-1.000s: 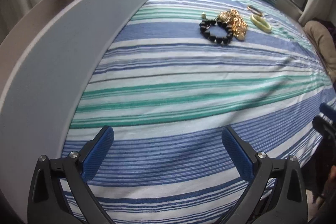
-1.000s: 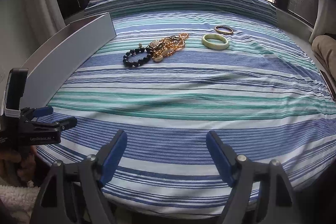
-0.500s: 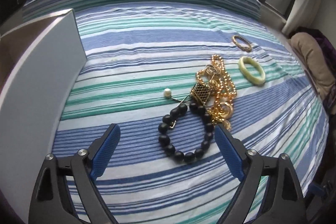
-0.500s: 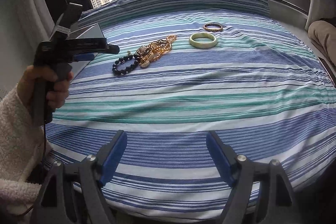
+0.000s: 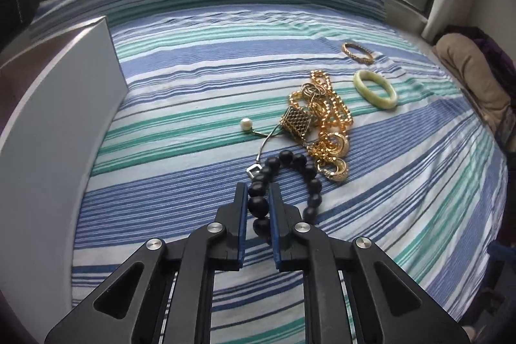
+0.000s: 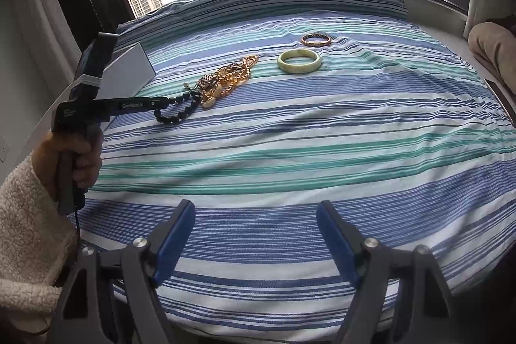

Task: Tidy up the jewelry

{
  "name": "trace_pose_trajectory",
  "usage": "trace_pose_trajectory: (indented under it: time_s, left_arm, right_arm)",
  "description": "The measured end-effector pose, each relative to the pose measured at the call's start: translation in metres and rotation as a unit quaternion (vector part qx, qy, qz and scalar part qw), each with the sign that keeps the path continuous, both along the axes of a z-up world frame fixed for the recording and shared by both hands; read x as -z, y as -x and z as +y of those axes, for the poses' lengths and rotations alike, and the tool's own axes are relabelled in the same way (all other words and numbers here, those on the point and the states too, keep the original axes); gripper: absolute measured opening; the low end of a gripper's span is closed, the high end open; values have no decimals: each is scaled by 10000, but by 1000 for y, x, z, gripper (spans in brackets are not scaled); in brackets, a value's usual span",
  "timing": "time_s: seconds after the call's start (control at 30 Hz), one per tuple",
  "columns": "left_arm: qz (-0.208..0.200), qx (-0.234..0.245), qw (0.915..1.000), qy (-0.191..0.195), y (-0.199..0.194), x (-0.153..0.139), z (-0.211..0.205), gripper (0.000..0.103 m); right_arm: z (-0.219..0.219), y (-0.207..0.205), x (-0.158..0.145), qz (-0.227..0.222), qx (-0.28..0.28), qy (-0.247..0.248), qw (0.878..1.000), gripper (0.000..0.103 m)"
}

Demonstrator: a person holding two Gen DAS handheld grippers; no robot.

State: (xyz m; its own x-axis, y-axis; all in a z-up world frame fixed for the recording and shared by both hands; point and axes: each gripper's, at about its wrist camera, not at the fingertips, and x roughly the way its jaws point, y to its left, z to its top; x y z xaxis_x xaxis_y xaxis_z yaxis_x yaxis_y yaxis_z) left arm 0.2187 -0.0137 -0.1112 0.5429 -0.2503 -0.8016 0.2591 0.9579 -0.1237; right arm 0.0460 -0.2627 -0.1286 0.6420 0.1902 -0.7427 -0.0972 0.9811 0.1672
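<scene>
While right gripper (image 6: 254, 239) gapes, left gripper (image 5: 258, 192) clamps black bead bracelet (image 5: 292, 179)

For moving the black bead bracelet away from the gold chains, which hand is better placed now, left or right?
Left. The left gripper is shut on the black bead bracelet. The right gripper is open, far from the jewelry, near the bed's front edge.

My left tool (image 5: 258, 199) is clamped tight on the black bead bracelet (image 5: 290, 179), angled down over it. My right tool (image 6: 254, 234) hangs well short of the bracelet, jaws wide, gripping nothing.
</scene>
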Motion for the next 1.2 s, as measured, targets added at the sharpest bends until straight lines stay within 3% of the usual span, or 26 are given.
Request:
trace_pose_trajectory:
  time_s: [0.13,0.3,0.43,0.5,0.57,0.67,0.77,0.83,0.93,1.03,1.2]
  left_arm:
    - [146,-263,9995,139,22,-9,25,11]
    - [524,-858,9948,189,54,5,70,11]
    - [536,-1150,9919,66,72,15,89,12]
    - [525,-1211,9912,92,78,17,97,28]
    - [460,-1285,9905,141,82,17,101,58]
    - [415,-1311,9903,184,84,17,103,61]
    - [406,-1274,9909,150,87,17,102,63]
    - [370,-1254,9914,98,91,15,101,65]
    - [351,-1245,9915,109,93,13,101,66]
    - [358,-1293,9909,139,94,12,102,67]
    - [410,-1294,9906,175,100,13,104,68]
  right_arm:
    - [-1,0,0,14,55,45,10000,79]
    - [-1,-2,-6,8,-24,35,10000,79]
    - [-11,-19,-17,73,-131,-191,9997,79]
    - [-22,-36,-24,160,-125,-438,9988,79]
    - [-34,-59,-27,339,-73,-713,9969,79]
    - [-52,-98,-28,692,71,-1145,9910,79]
    - [-50,-133,-28,861,-46,-1266,9882,78]
    - [-30,-153,-31,865,-369,-1017,9904,40]
    - [19,-178,-33,725,-1113,-496,9899,38]
    - [70,-196,-25,533,-1824,69,9818,38]
    - [121,-237,0,251,-2415,953,9654,38]
